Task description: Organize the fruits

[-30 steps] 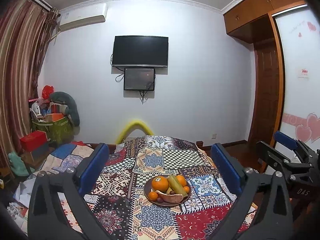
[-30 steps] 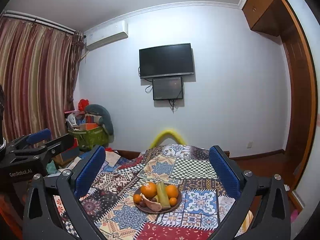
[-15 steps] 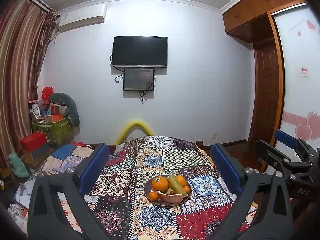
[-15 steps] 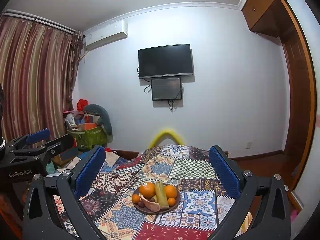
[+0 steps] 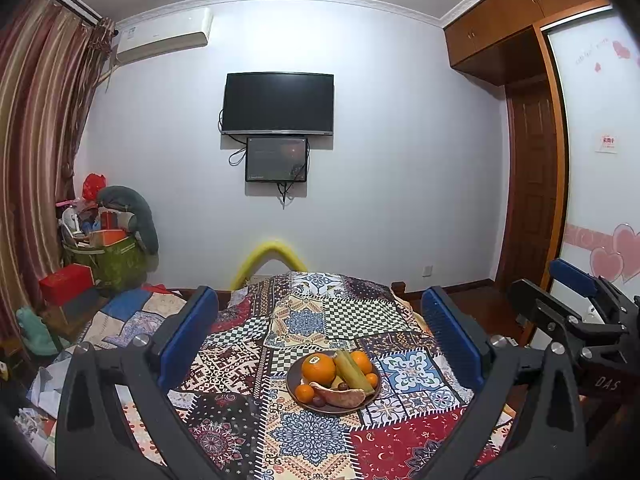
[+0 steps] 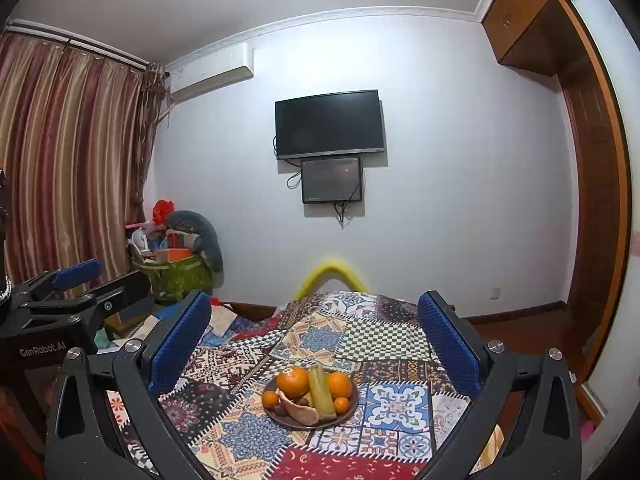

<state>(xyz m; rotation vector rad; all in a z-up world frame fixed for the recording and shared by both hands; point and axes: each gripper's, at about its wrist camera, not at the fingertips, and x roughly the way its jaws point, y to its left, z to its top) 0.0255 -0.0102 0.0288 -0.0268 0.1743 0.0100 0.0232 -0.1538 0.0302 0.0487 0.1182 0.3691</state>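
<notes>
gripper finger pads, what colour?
Blue, textured, on black frames. Clearest on the right gripper pads in the right wrist view; left gripper matches.

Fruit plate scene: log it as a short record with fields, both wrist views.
surface: patchwork cloth covering a table
container: brown plate, on the cloth
contents: large orange, smaller oranges, green stalk, a tan peel-like piece, small dark fruits
left hand-held gripper: open, empty, above the cloth, short of the plate
right hand-held gripper: open, empty, also short of the plate
background: wall TV

Home bedroom — curtains, television.
</notes>
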